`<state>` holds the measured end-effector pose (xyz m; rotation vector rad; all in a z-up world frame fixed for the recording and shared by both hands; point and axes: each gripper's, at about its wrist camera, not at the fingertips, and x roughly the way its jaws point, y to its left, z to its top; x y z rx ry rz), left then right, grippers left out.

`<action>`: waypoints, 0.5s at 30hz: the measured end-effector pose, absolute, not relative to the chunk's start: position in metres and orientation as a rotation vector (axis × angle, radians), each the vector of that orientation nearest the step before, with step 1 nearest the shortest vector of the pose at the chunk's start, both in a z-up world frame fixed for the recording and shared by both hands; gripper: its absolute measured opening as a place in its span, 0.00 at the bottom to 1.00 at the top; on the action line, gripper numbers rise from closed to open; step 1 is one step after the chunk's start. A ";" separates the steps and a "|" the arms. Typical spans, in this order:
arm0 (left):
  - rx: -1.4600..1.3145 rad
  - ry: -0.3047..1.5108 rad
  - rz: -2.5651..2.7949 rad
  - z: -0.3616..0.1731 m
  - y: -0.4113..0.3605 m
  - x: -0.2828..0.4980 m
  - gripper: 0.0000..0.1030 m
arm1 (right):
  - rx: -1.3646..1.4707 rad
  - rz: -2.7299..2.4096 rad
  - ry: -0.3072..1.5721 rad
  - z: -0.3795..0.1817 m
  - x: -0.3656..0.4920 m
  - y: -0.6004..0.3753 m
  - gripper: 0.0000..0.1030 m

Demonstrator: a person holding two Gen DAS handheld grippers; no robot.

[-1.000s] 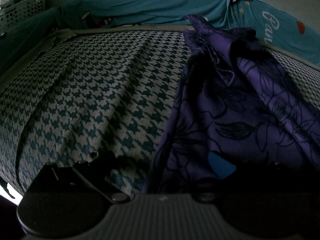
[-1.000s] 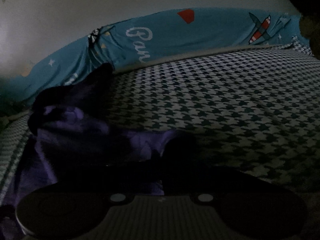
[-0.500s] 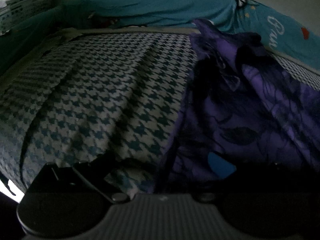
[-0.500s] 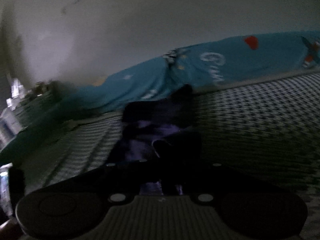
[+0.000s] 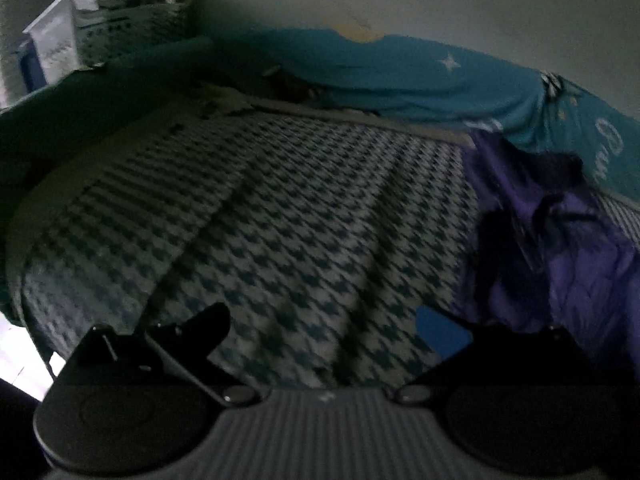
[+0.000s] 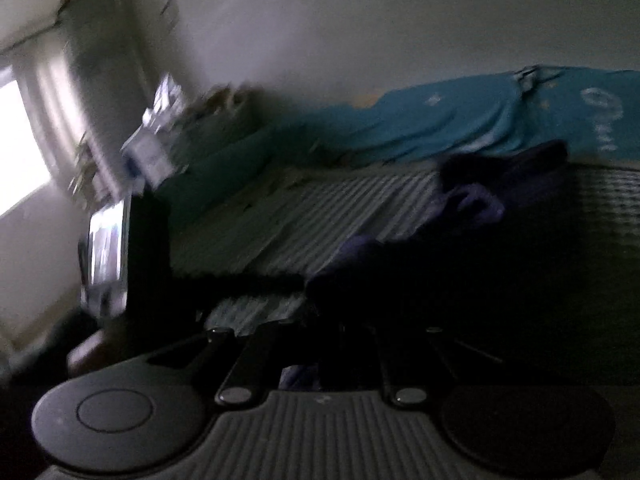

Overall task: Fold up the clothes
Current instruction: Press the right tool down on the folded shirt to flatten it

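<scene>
A purple floral garment (image 5: 560, 248) lies crumpled on the houndstooth bed cover (image 5: 300, 220), at the right of the left wrist view. My left gripper (image 5: 320, 328) is open wide above the cover, with only bare cover between its fingers. The cloth's edge reaches the blue-padded right finger (image 5: 440, 332). In the blurred, dark right wrist view, my right gripper (image 6: 336, 312) is shut on a fold of the garment (image 6: 472, 200). The cloth trails from its fingertips across the cover (image 6: 320, 208) toward the far side.
A teal printed blanket (image 5: 400, 76) is bunched along the wall behind the bed. A white basket (image 5: 128, 28) with clutter stands at the far left corner. A bright window (image 6: 20, 140) and a dark device with a lit panel (image 6: 106, 248) are left of the bed.
My left gripper moved left, so the purple cloth no longer covers its right finger. My right gripper swung left and rose, keeping its hold on the garment.
</scene>
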<state>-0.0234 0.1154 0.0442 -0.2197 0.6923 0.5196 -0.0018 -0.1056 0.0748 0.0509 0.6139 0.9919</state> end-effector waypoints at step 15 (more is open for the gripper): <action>-0.208 0.681 0.539 0.047 0.118 -0.024 1.00 | -0.102 1.115 0.795 0.022 -0.012 -0.080 0.22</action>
